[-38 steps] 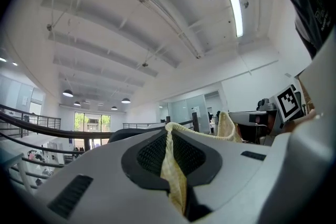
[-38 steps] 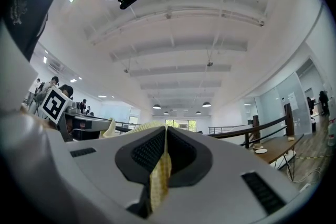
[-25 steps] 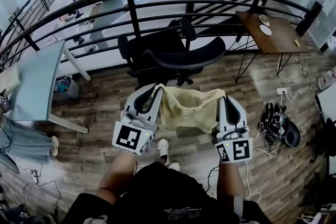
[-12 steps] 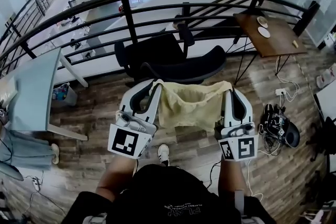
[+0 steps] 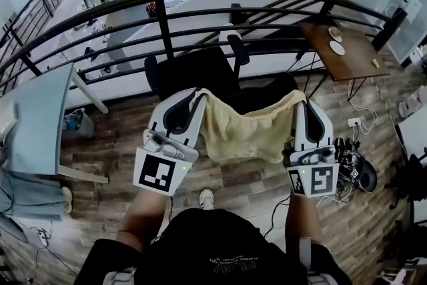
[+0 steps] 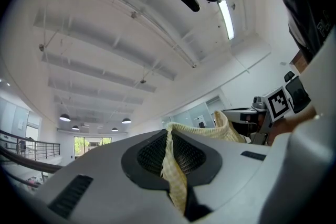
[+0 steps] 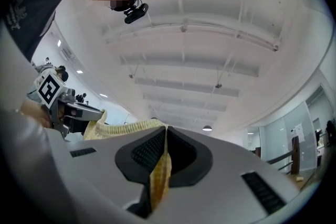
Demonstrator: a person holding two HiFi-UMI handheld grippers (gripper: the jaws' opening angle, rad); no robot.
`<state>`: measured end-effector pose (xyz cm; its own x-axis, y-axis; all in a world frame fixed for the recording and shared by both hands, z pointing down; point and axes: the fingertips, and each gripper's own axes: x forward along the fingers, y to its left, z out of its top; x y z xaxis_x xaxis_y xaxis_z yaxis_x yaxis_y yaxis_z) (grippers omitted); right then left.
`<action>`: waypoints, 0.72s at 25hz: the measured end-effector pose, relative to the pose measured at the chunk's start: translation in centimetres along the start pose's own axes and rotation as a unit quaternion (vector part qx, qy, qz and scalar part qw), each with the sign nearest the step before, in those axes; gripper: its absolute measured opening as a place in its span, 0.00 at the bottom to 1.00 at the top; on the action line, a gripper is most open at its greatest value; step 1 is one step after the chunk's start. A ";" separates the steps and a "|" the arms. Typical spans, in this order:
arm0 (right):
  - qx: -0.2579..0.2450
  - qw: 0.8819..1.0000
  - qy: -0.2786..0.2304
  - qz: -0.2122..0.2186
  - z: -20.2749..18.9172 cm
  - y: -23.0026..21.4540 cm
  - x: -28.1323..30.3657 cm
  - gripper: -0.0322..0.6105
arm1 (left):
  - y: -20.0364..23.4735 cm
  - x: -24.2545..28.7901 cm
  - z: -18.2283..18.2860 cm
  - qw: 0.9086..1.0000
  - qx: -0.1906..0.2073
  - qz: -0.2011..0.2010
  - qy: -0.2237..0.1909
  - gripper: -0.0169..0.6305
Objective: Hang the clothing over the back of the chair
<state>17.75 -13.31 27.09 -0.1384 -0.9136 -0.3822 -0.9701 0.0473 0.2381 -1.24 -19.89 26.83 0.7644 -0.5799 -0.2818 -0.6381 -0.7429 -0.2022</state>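
A pale yellow garment (image 5: pixel 241 133) hangs stretched between both grippers in the head view, sagging in the middle. My left gripper (image 5: pixel 198 95) is shut on its left top corner, my right gripper (image 5: pixel 301 98) on its right top corner. The cloth (image 6: pixel 173 170) shows pinched between the left jaws, and the same cloth (image 7: pixel 160 173) between the right jaws. Both grippers point upward toward the ceiling. A black office chair (image 5: pixel 200 70) stands just beyond and below the garment, its backrest partly hidden by the cloth.
A black metal railing (image 5: pixel 167 17) runs behind the chair. A wooden side table (image 5: pixel 343 43) stands at the right, a light desk (image 5: pixel 40 117) at the left. Cables and dark gear (image 5: pixel 353 167) lie on the wooden floor at the right.
Both grippers rose and moved forward with the garment, which now hangs nearer the chair and covers more of its backrest.
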 end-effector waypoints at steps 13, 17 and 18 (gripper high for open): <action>-0.062 0.997 0.032 0.012 -0.5 -1.1 5.6 0.09 | 4.5 3.1 -0.1 0.999 0.037 -0.014 -0.010 0.08; -0.080 0.996 0.040 0.027 -1.0 -1.7 6.9 0.09 | 5.6 3.9 -0.6 0.998 0.062 -0.009 0.006 0.08; -0.083 0.995 0.039 0.032 -1.1 -2.1 7.2 0.09 | 5.7 4.2 -0.7 0.998 0.069 -0.009 0.008 0.08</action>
<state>19.00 -20.40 24.82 -0.1757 -0.9400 -0.2926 -0.9130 0.0444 0.4056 -1.58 -26.80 25.11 0.7761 -0.5733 -0.2628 -0.6306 -0.7003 -0.3346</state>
